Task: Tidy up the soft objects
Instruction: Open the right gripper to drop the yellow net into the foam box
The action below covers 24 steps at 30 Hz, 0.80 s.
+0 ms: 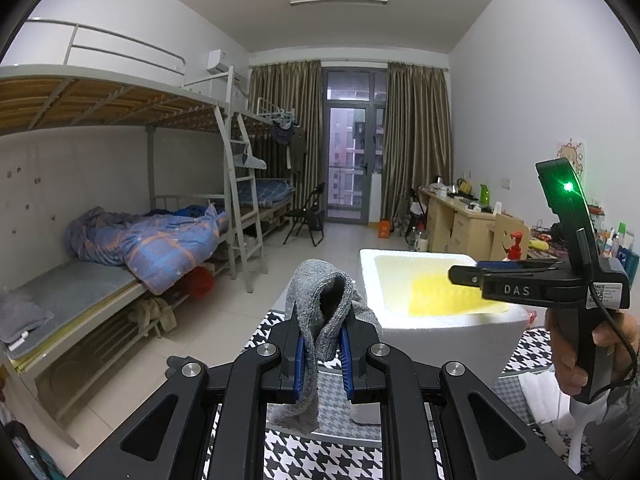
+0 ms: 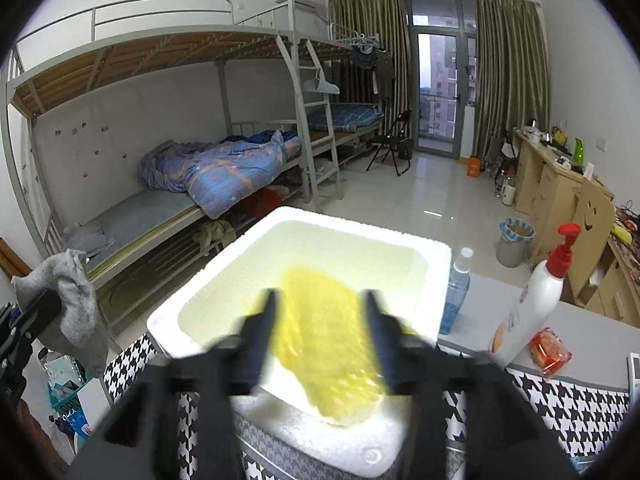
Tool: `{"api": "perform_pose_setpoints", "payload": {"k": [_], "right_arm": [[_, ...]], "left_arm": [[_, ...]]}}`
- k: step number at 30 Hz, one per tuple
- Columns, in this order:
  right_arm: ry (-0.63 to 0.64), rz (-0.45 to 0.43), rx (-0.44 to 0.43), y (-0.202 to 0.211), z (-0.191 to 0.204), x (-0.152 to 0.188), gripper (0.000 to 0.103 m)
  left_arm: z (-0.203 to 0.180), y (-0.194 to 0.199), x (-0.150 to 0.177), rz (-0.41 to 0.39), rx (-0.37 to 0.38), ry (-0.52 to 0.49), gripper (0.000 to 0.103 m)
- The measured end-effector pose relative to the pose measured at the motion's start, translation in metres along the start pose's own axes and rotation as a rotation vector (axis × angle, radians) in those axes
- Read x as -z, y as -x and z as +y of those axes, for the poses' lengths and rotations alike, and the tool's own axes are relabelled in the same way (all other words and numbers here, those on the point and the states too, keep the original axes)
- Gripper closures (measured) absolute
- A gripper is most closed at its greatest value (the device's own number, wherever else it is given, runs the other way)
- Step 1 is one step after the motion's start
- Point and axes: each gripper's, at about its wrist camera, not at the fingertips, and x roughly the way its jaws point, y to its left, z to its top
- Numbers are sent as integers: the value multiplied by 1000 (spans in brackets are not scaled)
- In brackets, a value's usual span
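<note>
A: Left tool [image 1: 320, 350] is clamped on the grey sock [image 1: 320, 308], which is bunched above the pads with its tail hanging down between the arms. It's held up off the counter [image 1: 340, 396], short of the white foam box [image 1: 432, 328]. My guess is it's parked there waiting its turn.

B: And the right one?

A: Right tool [image 2: 320, 336] has its jaws spread, with nothing pinched between them. The yellow cloth [image 2: 320, 312] lies below and partly inside the box, with its near end draped over the front rim. It looks dropped, not yet tucked in.

B: Is there room for the sock?

A: The far half of the box is bare, and the walls are thick with a wide rim. The left side of the box is open to approach. On the right it's tight, because the blue spray bottle [image 2: 456, 292] stands just beside the box wall, with the white pump bottle [image 2: 532, 300] and the red packet [image 2: 548, 352] beyond it.

B: Any risk?

A: The draped cloth could slide out if it's snagged.
</note>
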Motion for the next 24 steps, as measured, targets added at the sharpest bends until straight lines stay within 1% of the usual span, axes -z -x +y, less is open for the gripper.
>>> {"api": "perform_pose_setpoints", "payload": {"k": [1, 2, 6, 11, 20, 24], "right_arm": [[1, -24, 8, 4, 0, 0, 25], [6, -30, 13, 5, 1, -1, 25], [10, -25, 13, 9, 1, -1, 25], [13, -38, 17, 18, -2, 0, 25], [26, -60, 42, 34, -8, 2, 24], [14, -68, 43, 39, -13, 3, 19]], "left_arm": [[0, 0, 0, -1, -3, 2, 88], [0, 0, 0, -2, -4, 2, 88], [0, 3, -1, -11, -2, -5, 88], [1, 2, -3, -17, 7, -6, 88], [0, -3, -12, -30, 46, -15, 88], [-1, -5, -17, -37, 56, -17, 88]]}}
